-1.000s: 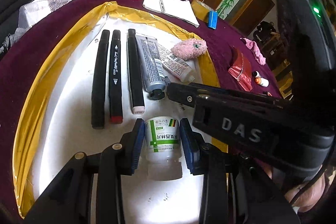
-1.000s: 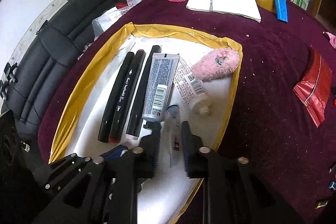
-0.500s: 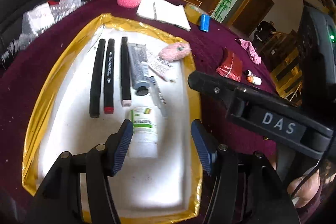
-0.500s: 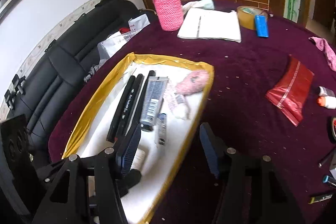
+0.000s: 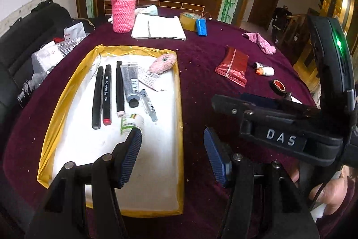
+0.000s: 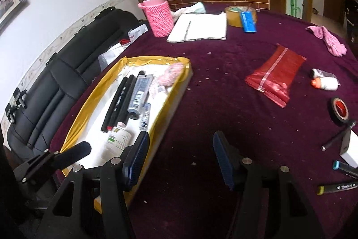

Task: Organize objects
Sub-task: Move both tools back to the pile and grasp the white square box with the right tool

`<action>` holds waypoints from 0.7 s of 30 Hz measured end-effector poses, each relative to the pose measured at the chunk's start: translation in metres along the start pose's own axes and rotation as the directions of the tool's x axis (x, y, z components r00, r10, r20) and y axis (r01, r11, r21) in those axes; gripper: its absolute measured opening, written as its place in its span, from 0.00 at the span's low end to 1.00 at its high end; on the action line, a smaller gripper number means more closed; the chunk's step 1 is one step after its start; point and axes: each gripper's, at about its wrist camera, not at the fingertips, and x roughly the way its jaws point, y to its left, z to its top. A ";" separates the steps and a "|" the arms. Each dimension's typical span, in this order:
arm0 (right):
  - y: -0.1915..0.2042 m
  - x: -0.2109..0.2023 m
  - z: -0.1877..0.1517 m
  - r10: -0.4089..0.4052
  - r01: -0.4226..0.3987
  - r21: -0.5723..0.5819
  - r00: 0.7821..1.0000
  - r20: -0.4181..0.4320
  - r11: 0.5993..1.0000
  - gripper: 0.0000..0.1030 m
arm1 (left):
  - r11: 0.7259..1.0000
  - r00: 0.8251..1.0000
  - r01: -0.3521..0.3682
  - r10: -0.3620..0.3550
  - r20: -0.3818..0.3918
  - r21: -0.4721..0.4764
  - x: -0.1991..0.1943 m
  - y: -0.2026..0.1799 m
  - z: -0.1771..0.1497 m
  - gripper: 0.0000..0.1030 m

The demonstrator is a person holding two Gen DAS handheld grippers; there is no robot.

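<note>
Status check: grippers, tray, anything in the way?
Left gripper open, empty. Right gripper open, empty. Pill bottle and syringe lying in tray. Nothing in the way.

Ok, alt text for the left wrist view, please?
The left gripper, fingers open and empty, hovers over the near edge of a gold-rimmed white tray on a maroon tablecloth. The tray holds three markers, a grey tube and a small white bottle.
</note>
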 end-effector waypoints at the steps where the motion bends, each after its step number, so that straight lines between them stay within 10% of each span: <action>1: -0.005 -0.003 -0.001 -0.004 0.004 0.007 1.000 0.003 1.000 0.53 | 1.000 1.000 -0.004 0.004 0.000 0.009 0.000 -0.004 -0.001 0.55; 21: -0.185 -0.075 -0.014 -0.182 0.140 0.327 0.978 0.102 0.935 0.56 | 0.971 0.996 -0.073 0.083 -0.034 0.226 0.015 -0.080 -0.010 0.55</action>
